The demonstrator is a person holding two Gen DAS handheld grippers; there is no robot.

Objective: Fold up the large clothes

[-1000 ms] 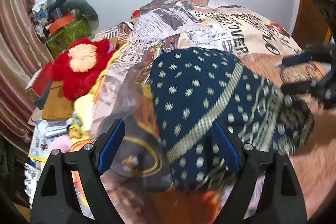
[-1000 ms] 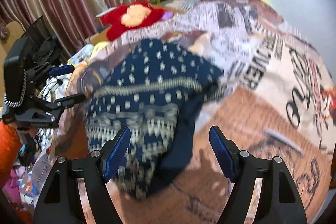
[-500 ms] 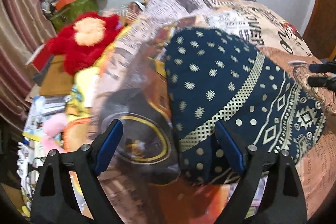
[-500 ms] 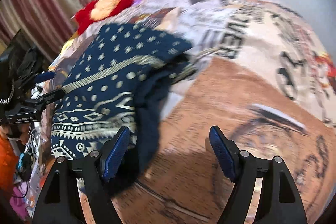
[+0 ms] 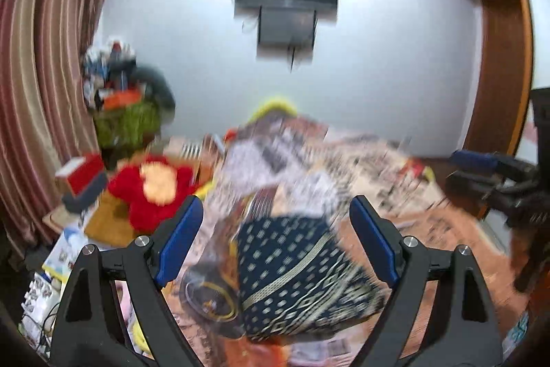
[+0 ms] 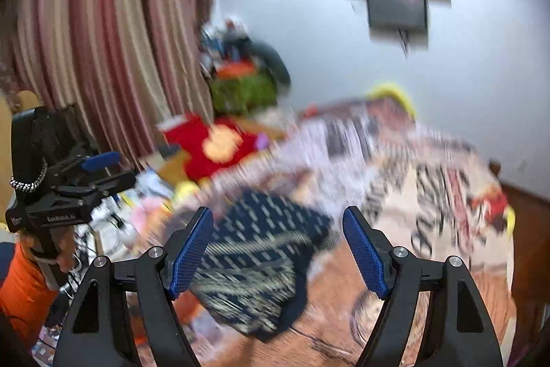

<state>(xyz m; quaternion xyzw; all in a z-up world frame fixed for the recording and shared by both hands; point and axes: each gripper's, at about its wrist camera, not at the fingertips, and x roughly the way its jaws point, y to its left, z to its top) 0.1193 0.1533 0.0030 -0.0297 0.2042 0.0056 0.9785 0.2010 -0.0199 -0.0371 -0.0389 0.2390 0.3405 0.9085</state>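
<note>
Technician: Report the state of each tool.

Inspector: The left gripper (image 5: pixel 276 245) and the right gripper (image 6: pixel 277 250) both stand spread wide and grasp nothing. The navy patterned garment (image 5: pixel 295 274) lies bundled on the printed bedspread (image 5: pixel 388 174), below both tools and apart from them.

Technician: Probable faults?

Inspector: Both views are blurred by motion, so a descent judged from them could pinch the bedspread together with the cloth. The red plush toy (image 5: pixel 151 191) sits near the left side; a wide sweep there could catch it.
</note>
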